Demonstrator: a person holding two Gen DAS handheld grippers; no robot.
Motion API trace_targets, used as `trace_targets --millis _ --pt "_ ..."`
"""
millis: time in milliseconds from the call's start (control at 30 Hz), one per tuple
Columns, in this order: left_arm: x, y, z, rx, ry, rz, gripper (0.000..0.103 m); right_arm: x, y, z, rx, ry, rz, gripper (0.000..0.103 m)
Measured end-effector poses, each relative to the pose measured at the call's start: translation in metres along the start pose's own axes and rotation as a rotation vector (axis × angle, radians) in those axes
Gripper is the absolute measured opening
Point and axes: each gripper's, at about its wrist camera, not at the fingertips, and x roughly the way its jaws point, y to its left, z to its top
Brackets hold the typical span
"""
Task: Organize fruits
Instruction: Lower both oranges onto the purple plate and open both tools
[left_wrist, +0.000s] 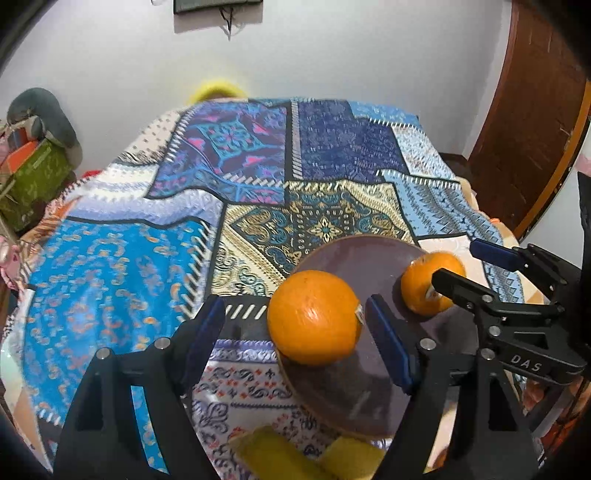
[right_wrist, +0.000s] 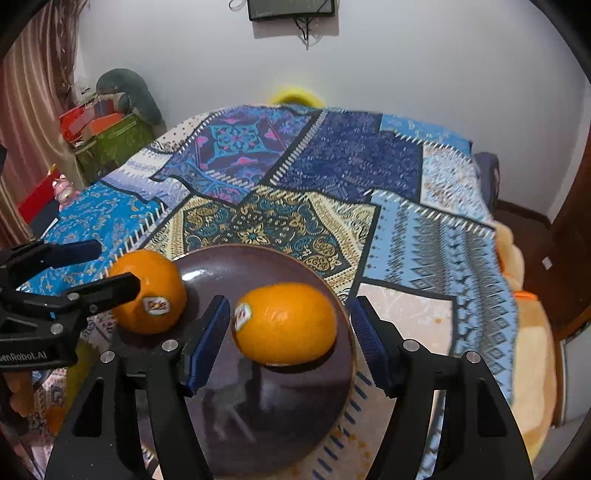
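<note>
2 oranges (right_wrist: 284, 325) (right_wrist: 149, 291), each with 1 sticker, lie on 1 brown plate (right_wrist: 266, 406). 2 yellow pieces (left_wrist: 273, 456) show below the plate. 1 patchwork cloth (right_wrist: 332, 166) covers 1 bed.

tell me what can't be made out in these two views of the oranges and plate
- Yellow items, left wrist view: cut off by the bottom edge and blurred; what they are is unclear.
- Plate, right wrist view: its near rim is behind the right gripper.
- Left orange: its sticker barely shows in the left wrist view.
- Right orange: its sticker is too blurred to read.
- Yellow object behind the bed: mostly hidden by the blanket.
</note>
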Motion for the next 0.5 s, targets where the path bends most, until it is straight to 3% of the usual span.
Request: trace_targets --millis 233,500 --pt "-0.061 -0.001 -0.009 0.008 -0.093 0.013 0.078 -0.048 0.019 -0.004 -0.027 -0.059 -0.025 0.067" --pt "-0.113 -0.006 -0.029 0.024 -0.141 0.027 0.08 -0.102 0.041 -0.021 -0.056 -0.109 -0.045 0.07"
